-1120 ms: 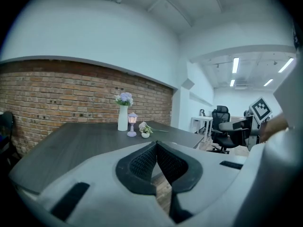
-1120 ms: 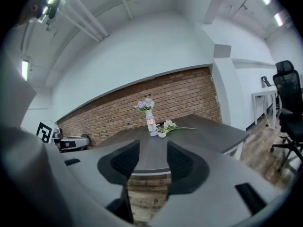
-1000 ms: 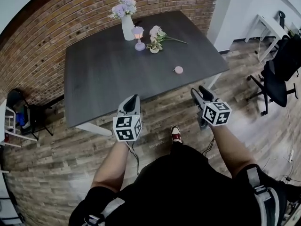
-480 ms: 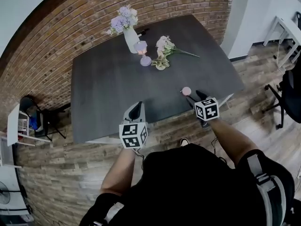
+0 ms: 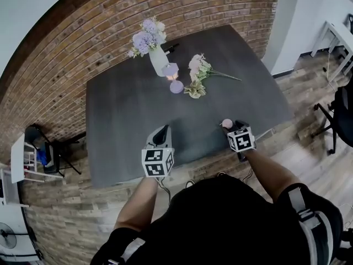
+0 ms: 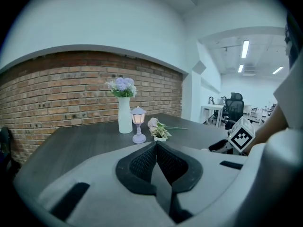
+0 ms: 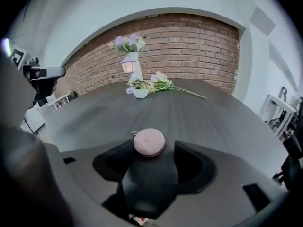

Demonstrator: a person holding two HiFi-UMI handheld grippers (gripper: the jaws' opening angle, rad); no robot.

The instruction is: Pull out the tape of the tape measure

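A small round pink tape measure [image 5: 226,123] lies on the dark table [image 5: 127,115] near its front right edge. My right gripper [image 5: 235,128] is right behind it. In the right gripper view the tape measure [image 7: 149,142] sits at the mouth of the gripper [image 7: 151,156], between the two black fingertips [image 7: 116,159]. Those jaws are opening and stand wide, and the pads do not press on it. My left gripper [image 5: 161,134] hovers over the table's front edge, to the left. Its jaws [image 6: 155,150] meet, shut on nothing.
At the back of the table stand a white vase of purple flowers [image 5: 156,57], a small lilac lamp [image 5: 175,80] and a loose flower bunch [image 5: 199,73]. A brick wall runs behind. A black office chair [image 5: 343,115] is at the right, a rack [image 5: 30,153] at the left.
I have stepped up to the table. The right gripper has moved forward from above the floor to the tape measure. The left gripper has come over the table's front edge.
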